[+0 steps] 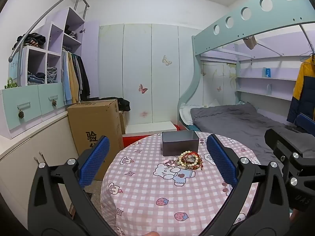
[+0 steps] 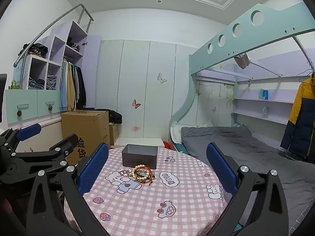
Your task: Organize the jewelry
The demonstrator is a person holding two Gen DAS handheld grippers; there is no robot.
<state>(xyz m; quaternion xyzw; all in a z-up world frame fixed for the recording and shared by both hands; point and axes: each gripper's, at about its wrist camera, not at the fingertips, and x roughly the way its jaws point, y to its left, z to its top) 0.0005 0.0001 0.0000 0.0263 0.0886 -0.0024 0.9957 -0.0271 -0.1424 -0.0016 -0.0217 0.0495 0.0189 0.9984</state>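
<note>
A pile of bead bracelets point(image 1: 189, 160) with cream, brown and red strands lies on a round table with a pink checked cloth point(image 1: 157, 196), just in front of an open grey box point(image 1: 180, 142). A small pink bracelet point(image 1: 169, 162) lies to its left. My left gripper point(image 1: 157, 163) is open and empty, above the near side of the table. In the right wrist view the pile point(image 2: 141, 174) and grey box point(image 2: 140, 156) sit ahead of my right gripper point(image 2: 157, 171), which is open and empty. The left gripper point(image 2: 27, 157) shows at that view's left.
A cardboard box point(image 1: 96, 125) stands on the floor left of the table. A bunk bed with grey bedding point(image 1: 242, 122) is at the right. Drawers and shelves with clothes point(image 1: 39, 74) line the left wall. The right gripper's body point(image 1: 291, 155) is at the right.
</note>
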